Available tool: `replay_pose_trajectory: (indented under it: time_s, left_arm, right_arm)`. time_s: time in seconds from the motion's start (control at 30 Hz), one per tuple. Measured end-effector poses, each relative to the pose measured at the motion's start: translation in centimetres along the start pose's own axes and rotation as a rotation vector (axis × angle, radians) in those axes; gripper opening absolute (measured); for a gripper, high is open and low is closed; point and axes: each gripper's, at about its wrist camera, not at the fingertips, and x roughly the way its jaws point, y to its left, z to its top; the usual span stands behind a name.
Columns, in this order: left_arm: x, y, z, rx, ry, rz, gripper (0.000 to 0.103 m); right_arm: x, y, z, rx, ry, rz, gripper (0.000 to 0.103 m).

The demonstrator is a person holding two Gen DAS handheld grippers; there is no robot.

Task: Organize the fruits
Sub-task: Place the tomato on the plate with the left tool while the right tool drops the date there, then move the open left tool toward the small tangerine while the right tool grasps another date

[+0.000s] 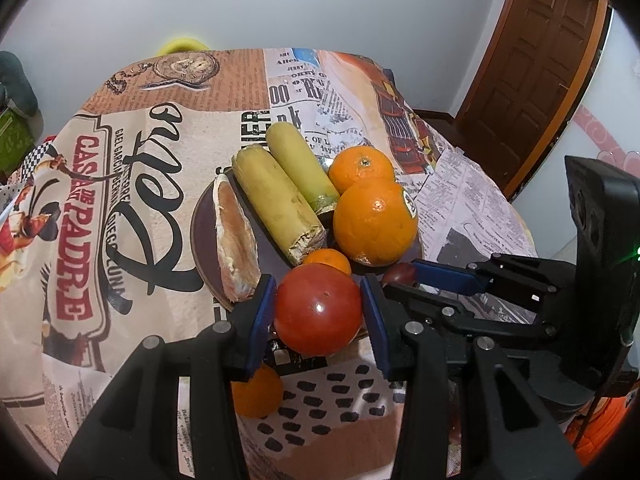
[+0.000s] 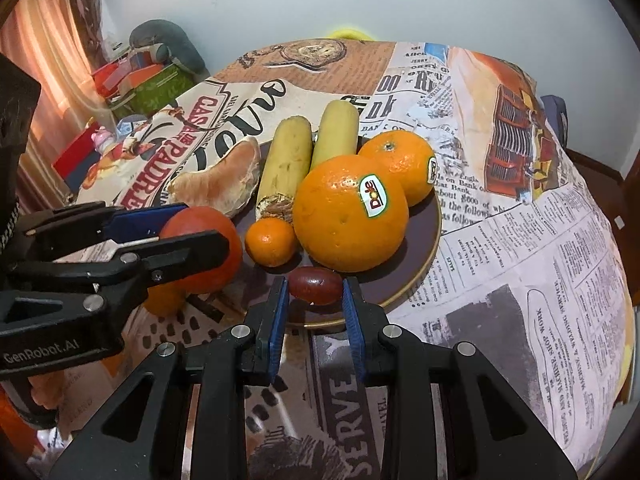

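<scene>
Tomato [image 1: 318,309] sits clamped between my left gripper's [image 1: 319,314] pads at the plate's [image 2: 428,240] seven o'clock; my right gripper [image 2: 315,300] pinches a dark grape [image 2: 315,285] at six.

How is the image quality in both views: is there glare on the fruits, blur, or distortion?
Left wrist view: a small white glare spot on the tomato, strong fisheye bending at the door, dark corners. Right wrist view: soft highlights on the large orange, the fruits sharp, the curtain washed out and blurred.
</scene>
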Motion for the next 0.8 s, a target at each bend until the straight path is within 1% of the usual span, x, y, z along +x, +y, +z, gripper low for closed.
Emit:
replay_pose_trajectory:
  time_s: [0.23,0.37,0.57,0.8]
  left_arm:
    - [-0.1,-0.2,-0.1,-0.002,-0.005,0.006,0.043]
    - [-1.2,-0.3,0.1,-0.008,-0.031,0.008,0.049]
    - [-3.5,-0.6,0.0,-0.001,-0.060,0.028,0.050]
    - [-7.4,-0.9,-1.2,-0.002,-0.096,0.068,0.050]
  right_arm:
    - [-0.2,-0.3,-0.1,-0.002,0.002,-0.020,0.027]
    - [-0.8,-0.3,-0.2,-0.001,-0.002,-0.024,0.029]
    - [-3.2,0.0,-0.3,-0.007,-0.029,-0.031,0.029]
    - [-7.2,0.7,-1.5,0.007,-0.066,-0.062,0.029]
